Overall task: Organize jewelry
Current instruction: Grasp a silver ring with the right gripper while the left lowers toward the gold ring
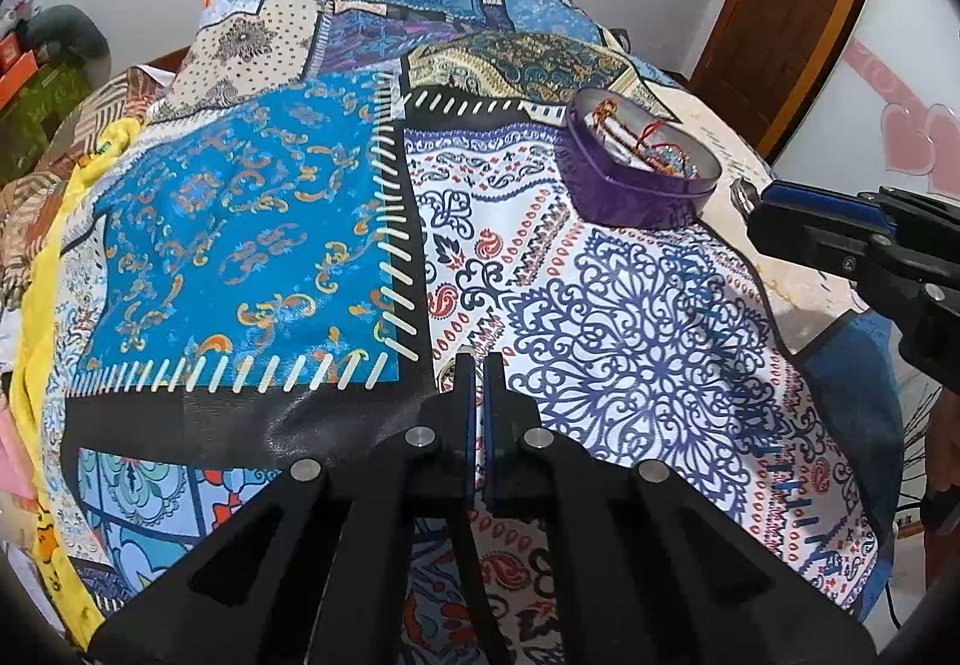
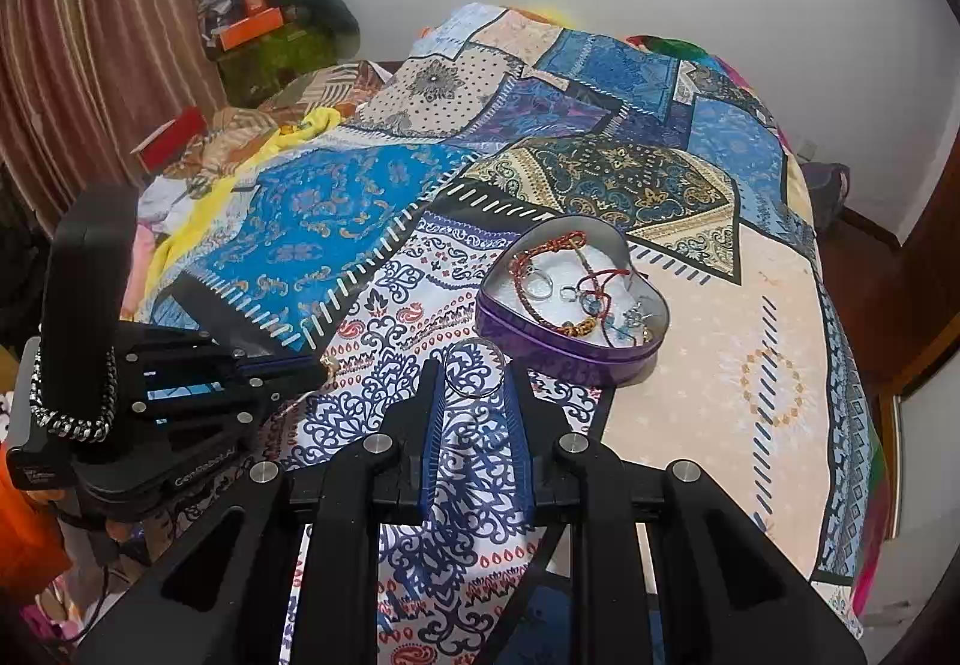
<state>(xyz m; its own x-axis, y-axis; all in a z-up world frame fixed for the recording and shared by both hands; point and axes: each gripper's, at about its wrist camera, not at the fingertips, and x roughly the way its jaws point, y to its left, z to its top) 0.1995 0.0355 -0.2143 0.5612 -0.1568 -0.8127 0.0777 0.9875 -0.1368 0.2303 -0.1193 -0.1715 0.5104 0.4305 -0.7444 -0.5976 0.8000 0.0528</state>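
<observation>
Right wrist view shows the right tool (image 2: pixel 474 371) holding a thin silver ring bangle (image 2: pixel 475 368) between its two tips, partly open, just wide enough for the ring. The bangle is up off the bed, just in front of a purple heart-shaped tin (image 2: pixel 570 353). The tin sits on the patchwork bedspread (image 2: pixel 750 317) and has no lid on. Inside it lie red cords, a brown braided band and some small silver rings (image 2: pixel 576 293), all mixed up. The left tool (image 2: pixel 321 362) comes in from the left side of this view, down low by the bedspread, and something small and gold (image 2: pixel 328 361) shows at its tip. In the left wrist view, the left tool (image 1: pixel 478 365) has its two tips almost together, with only a thin gap. A small silver thing (image 1: pixel 447 374) peeks out just beside them, but I cannot tell if the tool has hold of it. The tin (image 1: pixel 636 191) is far off to the right there, and the right tool (image 1: pixel 750 197) is next to it.
</observation>
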